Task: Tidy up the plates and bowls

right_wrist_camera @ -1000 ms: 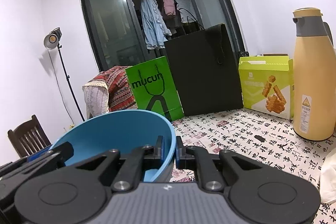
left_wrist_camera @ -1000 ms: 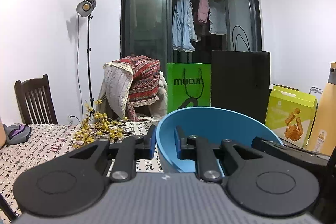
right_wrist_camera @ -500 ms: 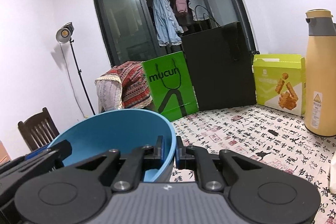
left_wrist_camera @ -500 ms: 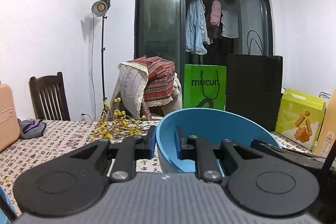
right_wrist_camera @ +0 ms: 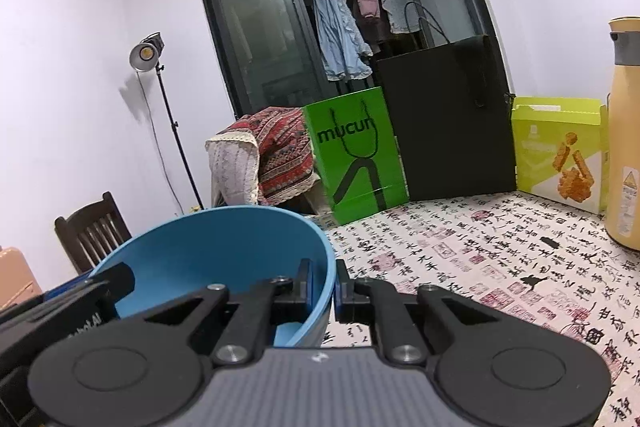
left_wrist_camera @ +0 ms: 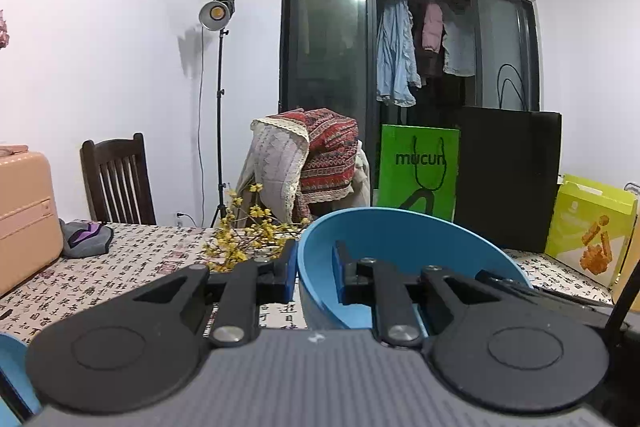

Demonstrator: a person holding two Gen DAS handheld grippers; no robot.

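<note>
A blue bowl (left_wrist_camera: 404,247) is held between both grippers above the patterned tablecloth. My left gripper (left_wrist_camera: 314,277) is shut on the bowl's left rim, one pad inside and one outside. My right gripper (right_wrist_camera: 323,285) is shut on the same bowl (right_wrist_camera: 224,247) at its right rim. The other gripper's tip shows across the bowl in each view. A second blue dish edge (left_wrist_camera: 12,367) shows at the bottom left of the left wrist view.
On the table stand a green bag (right_wrist_camera: 356,163), a black bag (right_wrist_camera: 452,123), a lime box (right_wrist_camera: 560,151) and a tan thermos (right_wrist_camera: 626,131) at the right. Yellow flowers (left_wrist_camera: 248,231), a grey cloth (left_wrist_camera: 86,233) and a peach case (left_wrist_camera: 24,215) lie at the left.
Both grippers have carried the bowl leftward: the bags and thermos slid right in both views, and the peach case and a blue dish edge came into the left view.
</note>
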